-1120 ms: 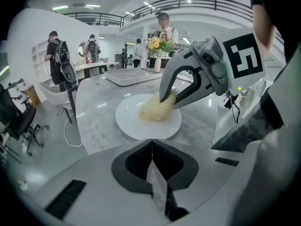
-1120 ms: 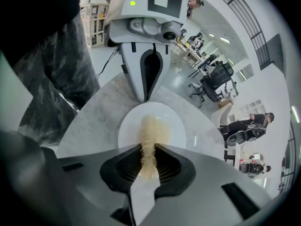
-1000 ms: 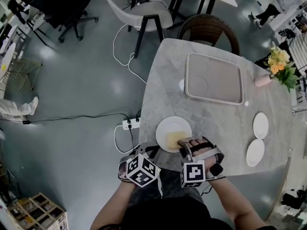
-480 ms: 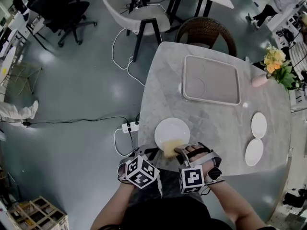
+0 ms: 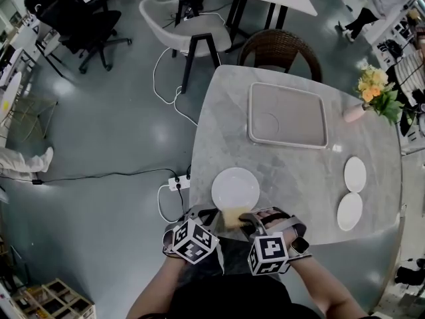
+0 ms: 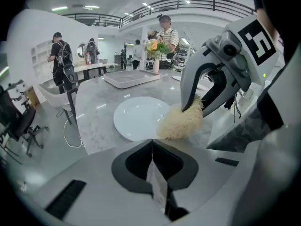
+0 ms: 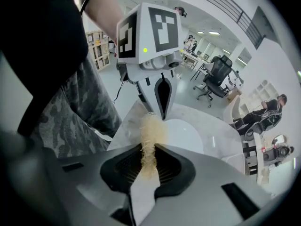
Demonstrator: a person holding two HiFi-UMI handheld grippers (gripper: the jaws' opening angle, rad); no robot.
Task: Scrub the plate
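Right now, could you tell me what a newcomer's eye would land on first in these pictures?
First, the right gripper, shut on a straw-coloured scrubber at the near rim of the white plate. The left gripper sits shut and empty beside it. Farther off lies a large tray.

a pale marble table point(image 5: 292, 171) carries a white plate point(image 5: 235, 187) by its near edge, a rectangular tray point(image 5: 287, 115) farther back, a small plate point(image 5: 354, 174) just beside a second small plate point(image 5: 350, 211) at right, and a pink flower vase point(image 5: 353, 111) at the far right.
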